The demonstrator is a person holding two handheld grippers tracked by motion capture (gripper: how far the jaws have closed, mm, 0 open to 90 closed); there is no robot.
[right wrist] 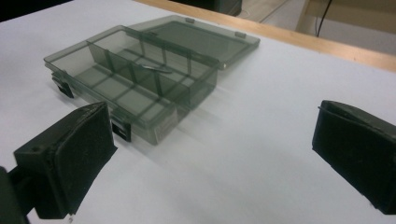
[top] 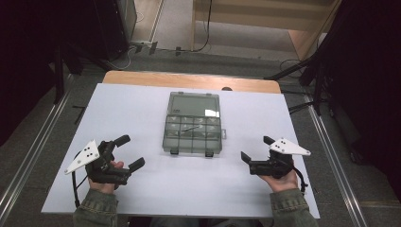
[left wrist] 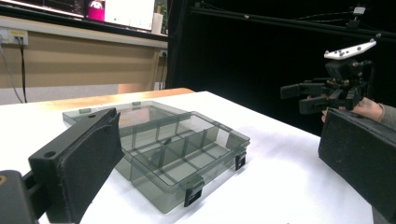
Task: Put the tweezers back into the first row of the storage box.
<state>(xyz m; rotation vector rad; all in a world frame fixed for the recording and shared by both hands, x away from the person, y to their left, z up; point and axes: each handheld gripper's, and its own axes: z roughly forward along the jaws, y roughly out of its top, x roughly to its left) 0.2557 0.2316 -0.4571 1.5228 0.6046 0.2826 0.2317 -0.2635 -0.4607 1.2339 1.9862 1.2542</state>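
A smoky clear plastic organiser box (top: 193, 135) lies open at the table's middle, its flat lid (top: 194, 104) folded back away from me. Dividers split it into several compartments, and a thin dark pin (top: 190, 128) lies in one of them. The box (left wrist: 182, 156) sits ahead of my left gripper (top: 127, 152), which is open and empty at the front left. At the front right my right gripper (top: 257, 148) is open too, with the box (right wrist: 130, 81) to its upper left. The right gripper (left wrist: 308, 95) hangs above the table in the left gripper view.
A white sheet (top: 142, 109) covers the table, with a wooden edge (top: 189, 80) showing at the far side. Black latches (top: 208, 153) stick out of the box's near wall. Dark stands and cables ring the table on the floor.
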